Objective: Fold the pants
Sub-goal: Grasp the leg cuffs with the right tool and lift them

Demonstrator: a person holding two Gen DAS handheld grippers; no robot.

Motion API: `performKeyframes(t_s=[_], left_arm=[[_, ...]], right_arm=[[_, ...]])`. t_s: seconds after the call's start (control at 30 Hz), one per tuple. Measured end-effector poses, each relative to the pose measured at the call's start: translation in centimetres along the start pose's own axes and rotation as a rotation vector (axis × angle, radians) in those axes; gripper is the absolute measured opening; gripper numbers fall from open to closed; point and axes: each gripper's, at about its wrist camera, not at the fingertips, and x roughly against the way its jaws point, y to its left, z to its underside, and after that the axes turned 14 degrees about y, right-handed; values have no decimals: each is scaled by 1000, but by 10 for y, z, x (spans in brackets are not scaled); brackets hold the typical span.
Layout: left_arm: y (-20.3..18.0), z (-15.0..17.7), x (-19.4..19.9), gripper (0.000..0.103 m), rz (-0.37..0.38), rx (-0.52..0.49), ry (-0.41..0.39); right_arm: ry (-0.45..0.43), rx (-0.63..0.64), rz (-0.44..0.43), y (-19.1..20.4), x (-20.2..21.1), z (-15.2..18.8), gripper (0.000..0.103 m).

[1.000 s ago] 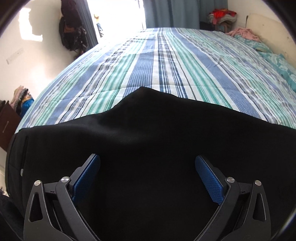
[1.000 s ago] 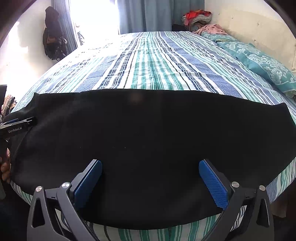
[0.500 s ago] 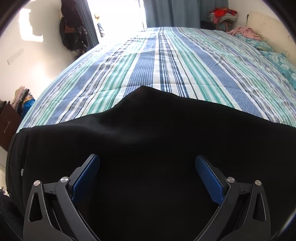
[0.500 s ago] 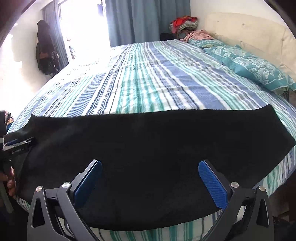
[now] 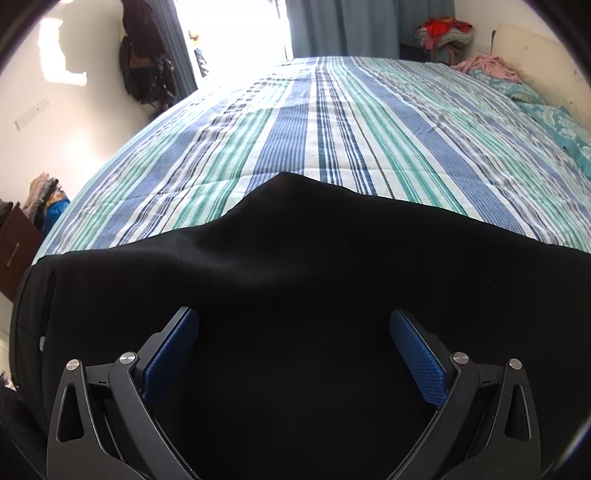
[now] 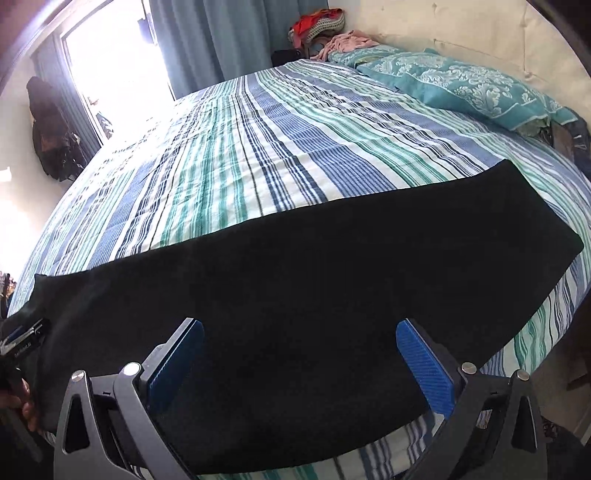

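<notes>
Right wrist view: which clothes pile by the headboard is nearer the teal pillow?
The pink pile, lying on the bed beside the teal pillow; the red pile sits farther back.

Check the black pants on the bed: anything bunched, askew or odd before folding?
Mostly flat. The black fabric pants have one peak jutting from the far edge onto the striped bedsheet, breaking an otherwise straight line. Both tools are open above them.

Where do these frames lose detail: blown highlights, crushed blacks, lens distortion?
Left wrist view: the bright window is clipped to white, the black fabric pants are nearly featureless, and fisheye bows the striped blue, green and white bedsheet. Right wrist view: the window is clipped again, the pants show no folds or seams, and dark vignetting fills the corners.
</notes>
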Motion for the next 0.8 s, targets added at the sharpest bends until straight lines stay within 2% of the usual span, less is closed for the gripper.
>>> performKeyframes(t_s=[0.1,0.23,0.3,0.4,0.5,0.57,0.67,0.73,0.8], left_arm=[[0,0,0,103,-1,1,-2],[-1,0,0,103,-2,1,-4],[-1,1,0,103,-3,1,-4],[-1,1,1,103,-2,2,-3],[-1,1,1,103,-5,3,-8],[-2,1,0,103,-10,2,-12],[-3,1,0,103,-16,1,-15],[-3,1,0,103,-17,1,-14],[-2,1,0,103,-17,1,-13]], right_arm=[[56,-13,-7,-31,-11,-27,103],[90,23,114,-75,-19,-62,103],[98,22,148,-102,-20,-74,103],[53,17,202,-144,-2,-90,102],[-45,-61,193,-200,32,-102,102],[-57,-129,118,-239,45,-108,102],[19,-181,-86,-277,44,-112,98],[86,-174,-220,-282,32,-112,89],[135,-152,-303,-278,21,-111,84]])
